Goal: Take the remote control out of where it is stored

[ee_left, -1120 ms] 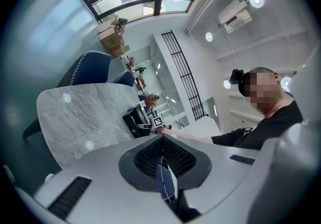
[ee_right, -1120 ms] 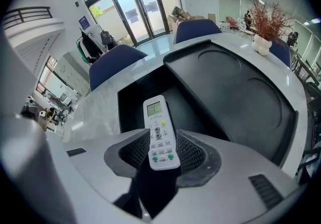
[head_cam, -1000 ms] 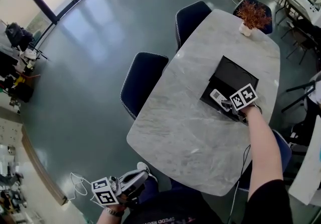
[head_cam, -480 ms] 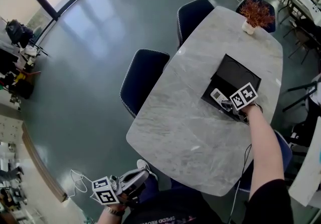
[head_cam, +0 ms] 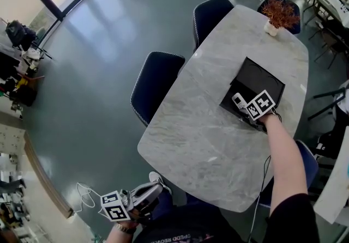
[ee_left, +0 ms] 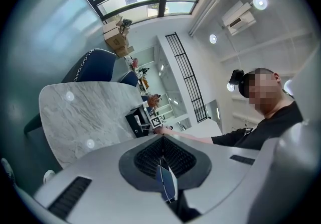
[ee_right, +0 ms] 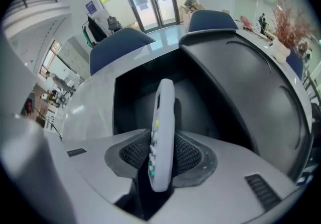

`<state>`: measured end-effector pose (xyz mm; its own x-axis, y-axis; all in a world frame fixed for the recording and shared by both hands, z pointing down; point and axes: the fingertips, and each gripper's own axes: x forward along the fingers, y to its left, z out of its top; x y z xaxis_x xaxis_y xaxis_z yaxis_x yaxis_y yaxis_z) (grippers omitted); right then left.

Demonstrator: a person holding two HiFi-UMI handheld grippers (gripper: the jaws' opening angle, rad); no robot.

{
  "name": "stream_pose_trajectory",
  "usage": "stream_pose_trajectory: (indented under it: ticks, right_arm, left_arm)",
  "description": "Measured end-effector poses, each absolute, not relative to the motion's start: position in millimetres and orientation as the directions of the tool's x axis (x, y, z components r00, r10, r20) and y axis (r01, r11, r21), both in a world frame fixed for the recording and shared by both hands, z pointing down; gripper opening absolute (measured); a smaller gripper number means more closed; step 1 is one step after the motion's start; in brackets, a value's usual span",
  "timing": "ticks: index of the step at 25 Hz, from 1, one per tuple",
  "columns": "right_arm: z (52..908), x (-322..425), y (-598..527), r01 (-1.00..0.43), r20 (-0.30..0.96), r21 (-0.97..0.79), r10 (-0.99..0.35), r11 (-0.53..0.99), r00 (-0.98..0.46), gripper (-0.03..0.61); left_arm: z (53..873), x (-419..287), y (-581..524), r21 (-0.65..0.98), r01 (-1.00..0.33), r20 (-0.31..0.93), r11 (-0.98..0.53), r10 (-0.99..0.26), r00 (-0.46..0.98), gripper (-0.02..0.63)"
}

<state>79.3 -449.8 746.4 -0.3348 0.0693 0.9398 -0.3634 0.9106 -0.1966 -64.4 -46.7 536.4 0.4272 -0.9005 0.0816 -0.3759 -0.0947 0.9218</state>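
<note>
1. Teal floor (head_cam: 98, 46) fills the room out to the glass doors at far left. A grey marble table (head_cam: 207, 127) runs from the near middle to the far right, with dark blue chairs (head_cam: 155, 86) along its left side.
2. On the far right part of the table sits a black box (head_cam: 259, 81), open. In the right gripper view its lid (ee_right: 251, 82) rises as a broad dark wall on the right.
3. The right gripper (head_cam: 244, 107) reaches over the box's near edge, so that hand is the one at the task's thing. The left gripper (head_cam: 154, 189) hangs low at near left, off the table and well apart from the box, with its jaws pressed together on nothing.
4. The remote control (ee_right: 161, 132) stands on edge between the right jaws, over the box's dark inside. The jaws are closing on it, and the pads look to be pinching its two broad faces.
5. Its long axis runs straight out along the jaws, the free end pointing away from the gripper toward the box's far left wall. The buttons face left.
6. With the lid close on the right, the way out seems to be up and back toward the near side, along that long axis.
</note>
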Motion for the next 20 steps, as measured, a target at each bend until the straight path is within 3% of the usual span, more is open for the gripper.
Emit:
stream_pose_trajectory:
  ticks: [4, 20]
  right_arm:
    - [749, 78, -450, -0.298, 0.963, -0.109, 0.027, 0.948, -0.267, 0.119]
    - [728, 84, -459, -0.381, 0.943, -0.043, -0.089, 0.924, -0.321, 0.114]
  left_arm:
    - [537, -67, -45, 0.920, -0.379, 0.081, -0.096, -0.901, 0.426, 0.006]
    - [533, -70, -38, 0.920, -0.377, 0.075, -0.110, -0.894, 0.442, 0.006]
